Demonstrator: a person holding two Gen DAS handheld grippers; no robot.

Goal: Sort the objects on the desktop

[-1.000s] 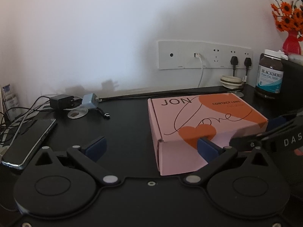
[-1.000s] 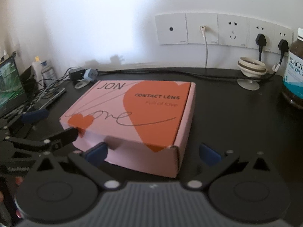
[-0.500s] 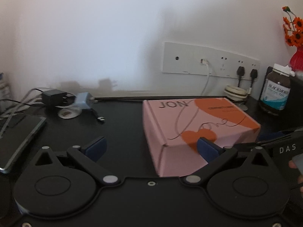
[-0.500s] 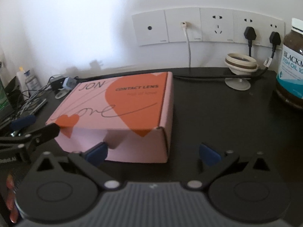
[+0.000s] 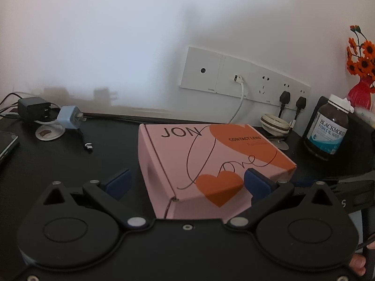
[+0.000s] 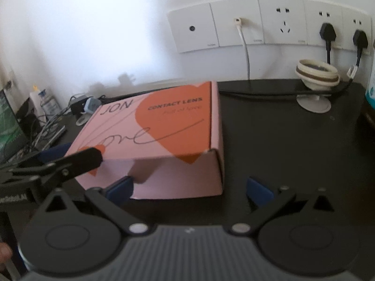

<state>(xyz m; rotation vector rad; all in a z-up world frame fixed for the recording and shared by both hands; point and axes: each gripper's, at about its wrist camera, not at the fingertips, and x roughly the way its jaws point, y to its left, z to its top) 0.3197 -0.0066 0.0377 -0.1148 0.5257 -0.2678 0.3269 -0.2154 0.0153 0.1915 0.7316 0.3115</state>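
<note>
Left wrist view, box (image 5: 211,157) between open tongs (image 5: 187,182)

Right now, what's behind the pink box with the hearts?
Behind the pink box a black cable runs along the desk, below white wall sockets. Whatever lies right against its back side is hidden.

Pink box (image 5: 211,161): matt cardboard w/ printed orange hearts, smooth. Desk (image 6: 281,145): black, smooth, low sheen. Left gripper (image 5: 186,183) & right gripper (image 6: 189,189): matt black plastic arms, silver metal pivot pins, blue pads, prob. rubber. Fish oil bottle (image 5: 328,131): glossy brown plastic or glass, can't tell which; white cap, paper label. Socket panel (image 6: 269,23): smooth white plastic, slight gloss. Vase (image 5: 361,92): shiny red. Phone (image 5: 7,142): glossy screen.
</note>
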